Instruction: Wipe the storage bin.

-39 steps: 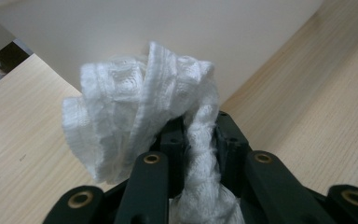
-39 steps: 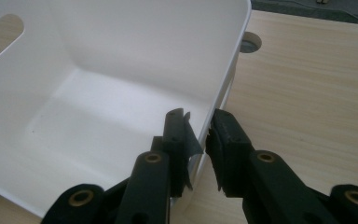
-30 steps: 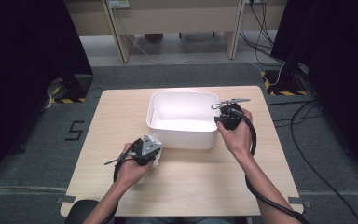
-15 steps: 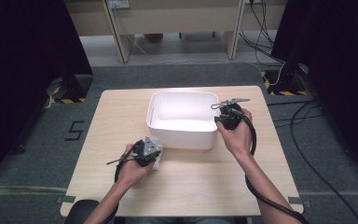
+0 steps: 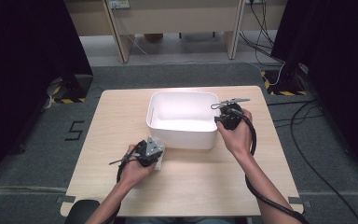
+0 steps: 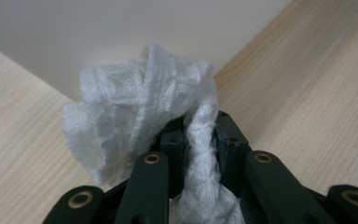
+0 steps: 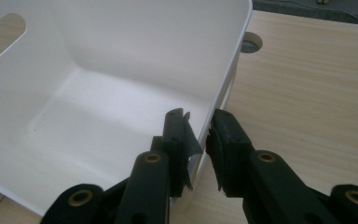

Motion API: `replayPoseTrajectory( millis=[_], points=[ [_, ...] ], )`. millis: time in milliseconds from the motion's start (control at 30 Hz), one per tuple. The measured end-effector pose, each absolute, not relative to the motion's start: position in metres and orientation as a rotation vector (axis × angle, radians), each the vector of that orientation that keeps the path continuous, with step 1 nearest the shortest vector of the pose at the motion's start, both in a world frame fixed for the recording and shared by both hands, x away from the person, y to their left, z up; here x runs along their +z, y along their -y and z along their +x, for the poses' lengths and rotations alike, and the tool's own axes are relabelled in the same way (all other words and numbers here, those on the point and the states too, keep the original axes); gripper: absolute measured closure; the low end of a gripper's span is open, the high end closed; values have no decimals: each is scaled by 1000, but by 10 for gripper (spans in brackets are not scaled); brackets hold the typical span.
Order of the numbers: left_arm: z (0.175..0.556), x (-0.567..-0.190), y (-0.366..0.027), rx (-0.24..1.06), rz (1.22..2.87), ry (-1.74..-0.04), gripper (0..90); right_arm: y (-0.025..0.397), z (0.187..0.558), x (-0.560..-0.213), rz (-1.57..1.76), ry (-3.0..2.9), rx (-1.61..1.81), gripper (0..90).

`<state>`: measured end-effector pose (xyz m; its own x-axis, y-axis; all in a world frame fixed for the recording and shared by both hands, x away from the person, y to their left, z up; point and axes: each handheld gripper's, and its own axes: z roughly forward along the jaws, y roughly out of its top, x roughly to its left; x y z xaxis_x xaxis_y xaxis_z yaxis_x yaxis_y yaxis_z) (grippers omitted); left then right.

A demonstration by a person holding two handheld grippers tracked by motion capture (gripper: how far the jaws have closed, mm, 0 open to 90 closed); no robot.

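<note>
Jaws: left gripper [image 6: 193, 140] clamps white cloth [image 6: 135, 112] | right gripper [image 7: 198, 135] pinches bin [image 7: 235, 51] wall | floor mark [image 5: 74, 130] "5"

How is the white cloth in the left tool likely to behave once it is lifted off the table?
The white cloth will probably go limp: it already bunches and twists between the left tool jaws. Its open, waffle-like weave suggests it is light and unlikely to slip. Loose folds may drag or catch on the white bin wall beside it.
</note>
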<state>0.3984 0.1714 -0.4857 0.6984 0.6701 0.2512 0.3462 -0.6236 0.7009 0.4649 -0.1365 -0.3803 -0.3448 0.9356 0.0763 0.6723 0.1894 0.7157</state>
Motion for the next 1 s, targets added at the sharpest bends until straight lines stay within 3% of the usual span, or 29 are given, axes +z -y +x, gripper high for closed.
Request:
replayPoseTrajectory(
  millis=[533,1000],
  points=[
    [398,-481,-170,671,2234,-785,770,137,465,-381,1509,-2093,958,761],
    [394,-456,-168,707,2176,-756,770,136,465,-381,1511,-2092,961,760]
  ],
)
